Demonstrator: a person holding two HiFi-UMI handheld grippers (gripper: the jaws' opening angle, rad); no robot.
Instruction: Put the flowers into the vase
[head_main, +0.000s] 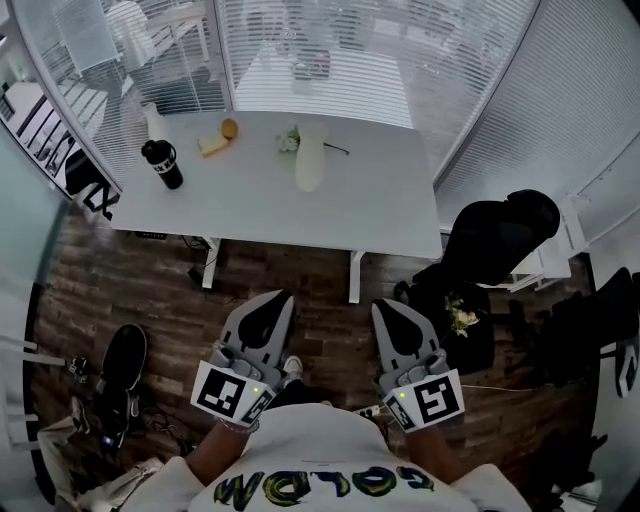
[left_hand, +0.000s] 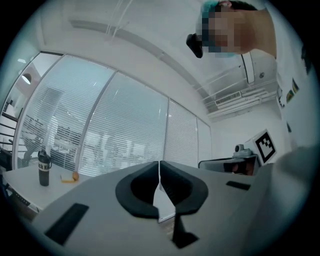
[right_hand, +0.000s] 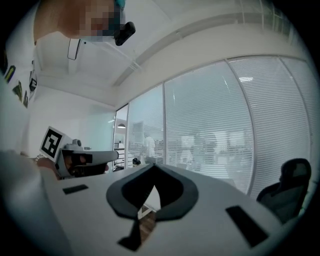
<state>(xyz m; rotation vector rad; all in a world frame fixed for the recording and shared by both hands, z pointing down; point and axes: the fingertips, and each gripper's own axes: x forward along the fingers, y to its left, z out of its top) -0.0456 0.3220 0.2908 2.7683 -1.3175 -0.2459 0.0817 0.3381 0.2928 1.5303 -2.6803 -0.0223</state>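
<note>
Left gripper (head_main: 280, 297): jaws closed tip to tip, nothing between them. In the left gripper view (left_hand: 160, 163) the dark pads meet in a thin seam, with window blinds beyond. It is held low in front of the body, pointing toward the table.

Right gripper (head_main: 385, 303): the same state, jaws drawn together and empty. The right gripper view (right_hand: 152, 168) shows the pads meeting at the tip, with a sliver of wood floor through the gap below. The two grippers sit side by side, each with its marker cube nearest the person's white shirt (head_main: 330, 470).

Wood floor (head_main: 150, 290) lies between the grippers and the table; both are well apart from it.

White table (head_main: 380, 210), against the blinds:
- Vase (head_main: 310, 160): pale cream, tall and slim, narrower at the neck, standing near the middle of the far half. Whether anything is in it cannot be told.
- Small bunch of flowers (head_main: 289, 140): whitish-green heads just left of the vase neck. A thin dark stem (head_main: 335, 149) shows on the right of the vase.
- Black bottle (head_main: 165, 165) near the left end, upright.
- Yellow items (head_main: 215, 140) between the bottle and the vase; too small to name.

Black office chair (head_main: 500, 235), right of the table. A second bunch (head_main: 461, 316), pale yellow with green, lies on a dark seat below it, near the right gripper.
</note>
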